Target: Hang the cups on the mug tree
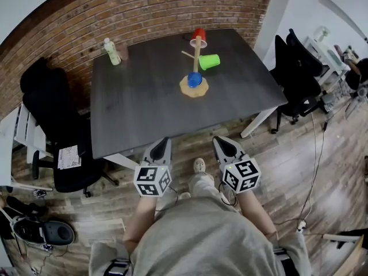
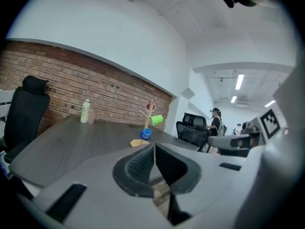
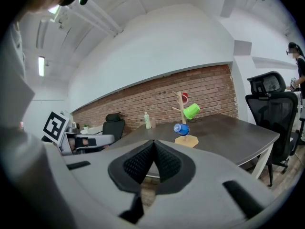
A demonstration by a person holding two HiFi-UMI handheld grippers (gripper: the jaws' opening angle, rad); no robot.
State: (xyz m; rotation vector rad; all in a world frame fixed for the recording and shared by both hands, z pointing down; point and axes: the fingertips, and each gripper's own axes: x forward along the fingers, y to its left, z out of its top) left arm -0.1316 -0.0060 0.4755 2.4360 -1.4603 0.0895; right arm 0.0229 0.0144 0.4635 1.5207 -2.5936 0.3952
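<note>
Apparently done: red cup (image 1: pixel 199 36), green cup (image 1: pixel 209 61) and blue cup (image 1: pixel 195 79) all hung on the mug tree (image 1: pixel 201 91), none loose; left gripper (image 1: pixel 164 141) and right gripper (image 1: pixel 221 141) were closed, empty, short of the table (image 1: pixel 132 96).

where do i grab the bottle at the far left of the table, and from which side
Grip the bottle across its mid body, coming in level from the near table edge. It stands upright and slim, and a small container stands close at its right in the head view, so a sideways approach looks tighter.
</note>
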